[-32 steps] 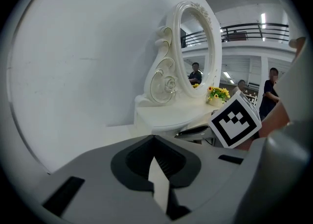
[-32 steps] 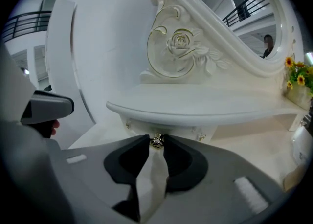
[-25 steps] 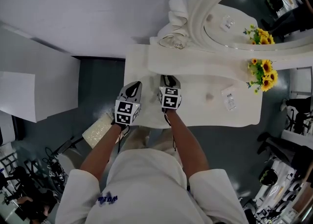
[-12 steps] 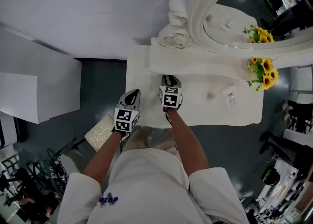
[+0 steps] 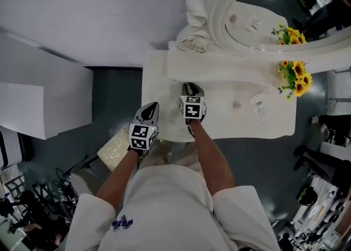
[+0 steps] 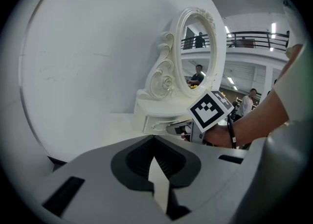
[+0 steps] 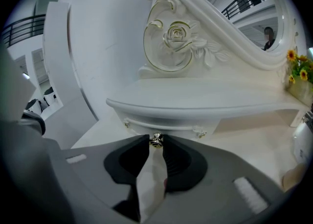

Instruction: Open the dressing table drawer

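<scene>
The white dressing table carries an oval mirror and a small drawer under its curved shelf. A little metal knob sticks out of the drawer front. My right gripper is shut on that knob, which is pinched between the tips. In the head view the right gripper reaches over the tabletop's left part. My left gripper hangs at the table's front left corner, shut with nothing in it. From there I see the right gripper's marker cube beside the drawer.
Yellow sunflowers stand at the table's right end, and a small clear packet lies on the top. A pale textured pad lies on the dark floor by my left arm. White boards stand further left.
My left gripper has drawn back from over the tabletop toward the person, to the table's front left corner. The right gripper has stayed at the drawer knob.
</scene>
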A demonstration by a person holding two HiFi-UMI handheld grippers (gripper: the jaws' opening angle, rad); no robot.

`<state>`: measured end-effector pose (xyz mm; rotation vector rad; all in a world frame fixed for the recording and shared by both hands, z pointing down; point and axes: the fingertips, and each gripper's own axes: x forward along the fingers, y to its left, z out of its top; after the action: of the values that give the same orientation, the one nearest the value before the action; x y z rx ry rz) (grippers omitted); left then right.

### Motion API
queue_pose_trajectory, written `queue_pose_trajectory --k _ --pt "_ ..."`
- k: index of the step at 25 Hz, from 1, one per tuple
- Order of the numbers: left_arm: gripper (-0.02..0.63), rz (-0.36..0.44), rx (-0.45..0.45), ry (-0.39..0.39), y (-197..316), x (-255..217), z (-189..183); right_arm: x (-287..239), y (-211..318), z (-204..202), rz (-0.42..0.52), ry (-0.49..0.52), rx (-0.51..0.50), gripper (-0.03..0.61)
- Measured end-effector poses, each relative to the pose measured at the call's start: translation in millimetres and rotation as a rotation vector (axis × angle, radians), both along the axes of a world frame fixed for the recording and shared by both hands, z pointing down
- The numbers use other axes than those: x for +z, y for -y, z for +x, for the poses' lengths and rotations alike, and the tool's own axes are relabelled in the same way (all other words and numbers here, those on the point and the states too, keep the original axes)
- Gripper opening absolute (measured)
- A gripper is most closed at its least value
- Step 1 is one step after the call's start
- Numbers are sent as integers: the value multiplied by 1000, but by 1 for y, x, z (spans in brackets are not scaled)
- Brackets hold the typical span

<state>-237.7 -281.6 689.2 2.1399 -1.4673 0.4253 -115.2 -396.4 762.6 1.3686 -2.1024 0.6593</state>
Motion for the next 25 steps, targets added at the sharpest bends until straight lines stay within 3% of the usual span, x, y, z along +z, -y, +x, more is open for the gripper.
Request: queue_pose_trajectory --k 14,20,25 --pt "5 9 -4 0 -15 -6 -3 3 0 2 -37 6 -1 98" --pt "5 10 -12 -3 -23 -6 -5 3 -2 2 -58 33 98 100" --pt "5 11 -24 0 -29 -5 -13 3 -8 1 -41 9 41 98"
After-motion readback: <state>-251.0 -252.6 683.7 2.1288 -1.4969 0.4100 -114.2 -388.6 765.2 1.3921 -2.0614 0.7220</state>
